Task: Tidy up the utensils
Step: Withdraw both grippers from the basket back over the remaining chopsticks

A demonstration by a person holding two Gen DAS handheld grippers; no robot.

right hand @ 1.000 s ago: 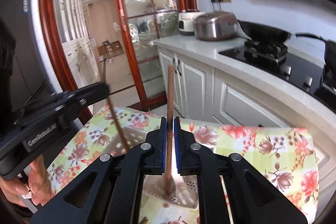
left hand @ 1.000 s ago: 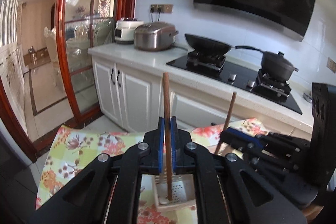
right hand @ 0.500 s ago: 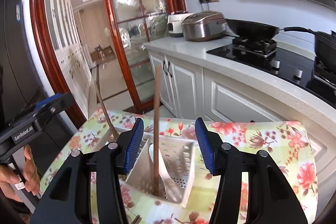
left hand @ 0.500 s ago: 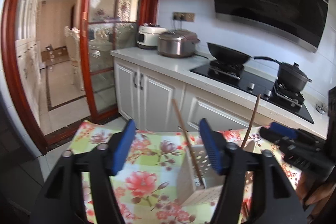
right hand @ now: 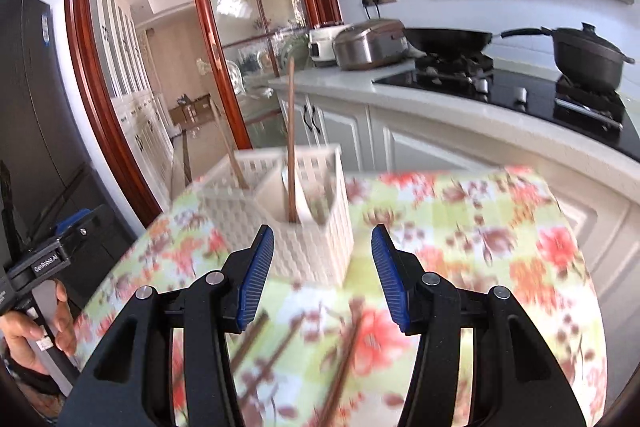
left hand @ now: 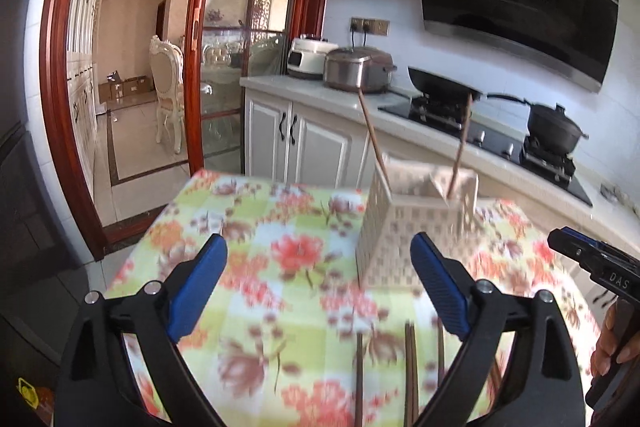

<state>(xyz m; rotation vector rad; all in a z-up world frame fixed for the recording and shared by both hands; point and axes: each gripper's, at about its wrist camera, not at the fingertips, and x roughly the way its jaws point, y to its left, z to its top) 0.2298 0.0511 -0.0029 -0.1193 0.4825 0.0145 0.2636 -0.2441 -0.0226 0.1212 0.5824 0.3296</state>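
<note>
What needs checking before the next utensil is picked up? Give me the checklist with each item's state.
1. Left gripper empty, jaws opening: ok.
2. Right gripper empty and open: ok.
3. Holder upright on the table: ok.
4. Two utensils standing in the holder, left utensil and right utensil: ok.
5. More sticks lying on the cloth near the grippers: ok.
6. Which kind of utensil these sticks are: cannot tell, blurred.

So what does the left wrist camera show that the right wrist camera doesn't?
Left wrist only: a white carved chair beyond the glass door, and the left gripper, its jaws opening on nothing. Right wrist only: the right gripper, open and empty, and a dark refrigerator. Both: the white lattice utensil holder with two brown wooden-handled utensils on the floral tablecloth.
</note>
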